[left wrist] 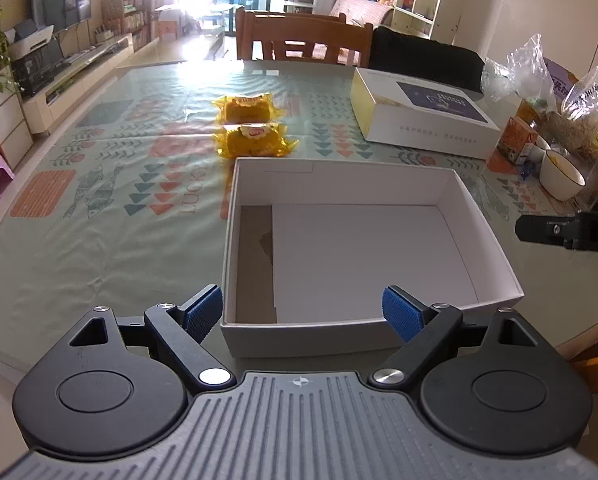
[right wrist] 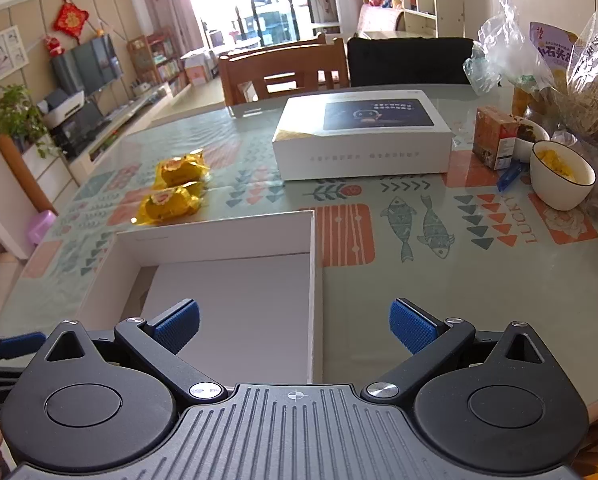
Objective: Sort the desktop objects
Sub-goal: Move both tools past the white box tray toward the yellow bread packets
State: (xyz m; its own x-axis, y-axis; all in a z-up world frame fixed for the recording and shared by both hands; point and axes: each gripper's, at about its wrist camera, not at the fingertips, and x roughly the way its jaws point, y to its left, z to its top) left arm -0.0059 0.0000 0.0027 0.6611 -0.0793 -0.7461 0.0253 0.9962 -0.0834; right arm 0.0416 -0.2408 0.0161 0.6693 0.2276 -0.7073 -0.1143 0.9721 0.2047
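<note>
Both grippers hang wide open and empty at the near edge of the empty white box (left wrist: 351, 248): the left gripper (left wrist: 303, 314) over its near wall, the right gripper (right wrist: 295, 326) over its right wall. Two yellow snack packs (left wrist: 255, 140) lie just beyond the box's far left corner, one behind the other, long axes crosswise. The left gripper appears nearer, pointing almost straight at them.
</note>
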